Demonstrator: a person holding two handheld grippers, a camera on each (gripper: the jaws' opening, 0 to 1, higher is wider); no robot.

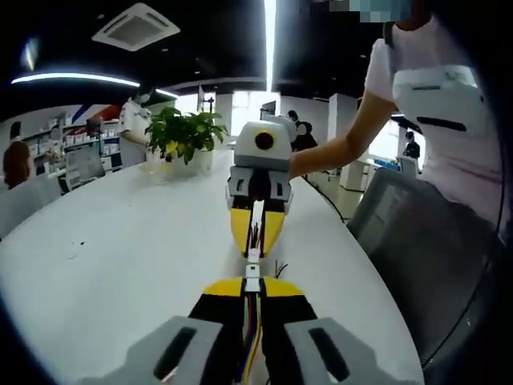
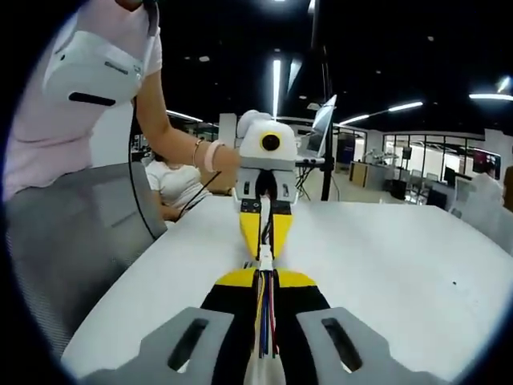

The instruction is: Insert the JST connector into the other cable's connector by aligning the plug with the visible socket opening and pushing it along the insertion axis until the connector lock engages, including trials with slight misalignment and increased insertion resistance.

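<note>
My left gripper [image 1: 252, 283] is shut on a white JST connector [image 1: 252, 271], and its coloured wires [image 1: 250, 337] run back between the yellow-tipped jaws. Facing it nose to nose, my right gripper [image 1: 256, 245] is shut on the other cable, with dark wires [image 1: 255, 234] showing at its tips. In the right gripper view, my right gripper [image 2: 265, 277] pinches coloured wires [image 2: 265, 321] that end in a white connector [image 2: 264, 257]. That connector touches the tips of the left gripper [image 2: 264, 242]. The two connectors meet in line; whether they are locked I cannot tell.
Both grippers hover over a white table [image 1: 120, 257]. A potted plant [image 1: 186, 132] stands at its far end. A grey chair [image 1: 417, 233] is beside the table edge, with a person in a pink shirt [image 1: 449, 104] behind it. Other people sit in the background.
</note>
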